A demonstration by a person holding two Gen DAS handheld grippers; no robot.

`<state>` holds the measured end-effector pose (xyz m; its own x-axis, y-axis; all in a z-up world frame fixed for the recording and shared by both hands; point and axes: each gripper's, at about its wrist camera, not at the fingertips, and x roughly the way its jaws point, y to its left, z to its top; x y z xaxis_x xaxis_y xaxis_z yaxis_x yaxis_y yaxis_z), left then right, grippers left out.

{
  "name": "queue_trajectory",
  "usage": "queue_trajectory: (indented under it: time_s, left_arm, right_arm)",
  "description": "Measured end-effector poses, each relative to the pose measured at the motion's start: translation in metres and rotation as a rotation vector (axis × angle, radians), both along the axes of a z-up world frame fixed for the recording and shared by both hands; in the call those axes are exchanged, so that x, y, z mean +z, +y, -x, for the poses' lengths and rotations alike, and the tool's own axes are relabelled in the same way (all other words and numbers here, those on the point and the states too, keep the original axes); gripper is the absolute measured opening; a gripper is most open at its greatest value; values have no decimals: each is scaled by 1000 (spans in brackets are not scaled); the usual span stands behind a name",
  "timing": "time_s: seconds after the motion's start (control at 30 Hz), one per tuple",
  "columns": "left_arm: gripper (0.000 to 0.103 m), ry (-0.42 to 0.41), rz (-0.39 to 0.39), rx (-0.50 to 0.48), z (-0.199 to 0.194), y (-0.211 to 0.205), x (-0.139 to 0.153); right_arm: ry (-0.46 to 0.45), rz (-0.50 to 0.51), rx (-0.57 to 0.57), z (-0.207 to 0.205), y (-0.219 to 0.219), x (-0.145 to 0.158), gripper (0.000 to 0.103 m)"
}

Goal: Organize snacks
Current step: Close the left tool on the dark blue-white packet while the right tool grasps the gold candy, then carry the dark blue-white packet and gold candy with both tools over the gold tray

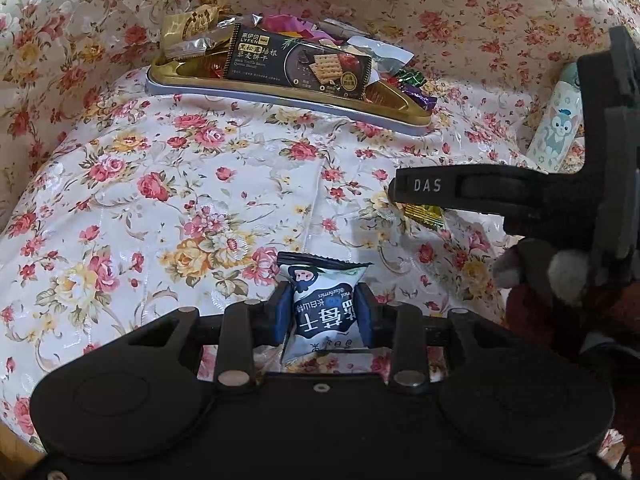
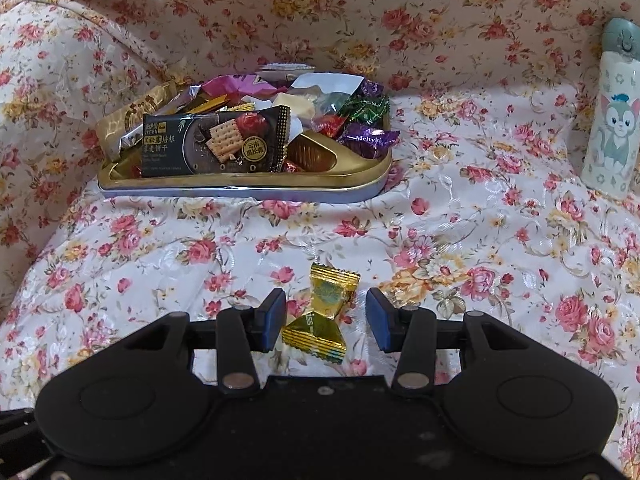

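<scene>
My left gripper is shut on a white and navy dried-blueberry packet and holds it over the floral cloth. My right gripper is open, its blue pads on either side of a gold-wrapped candy that lies on the cloth; in the left wrist view the right gripper's finger covers most of that candy. A gold tray, also in the left wrist view, sits farther back and holds a black cracker packet and several wrapped candies.
A pale bottle with a cartoon cat stands at the far right, also in the left wrist view. The floral cloth covers the surface and rises behind the tray. A gloved hand holds the right gripper.
</scene>
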<state>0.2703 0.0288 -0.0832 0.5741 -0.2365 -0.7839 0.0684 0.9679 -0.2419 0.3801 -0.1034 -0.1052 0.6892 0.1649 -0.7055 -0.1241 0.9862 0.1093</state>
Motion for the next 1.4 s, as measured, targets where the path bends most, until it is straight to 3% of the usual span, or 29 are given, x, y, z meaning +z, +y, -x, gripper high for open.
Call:
queue_trajectory:
  time_s: [0.23,0.9,1.4]
  left_arm:
    - [44,1,1,5,0,0,0]
    - [44,17,-3,18,-3,0,-1]
    - [40,60,-95,26,-5,-17,15]
  right_arm:
    - [-7,19,-1,3,-5,0,23]
    - [62,-62,-92,84,-65,2,22]
    - [5,-99,-71,151,-83,22,22]
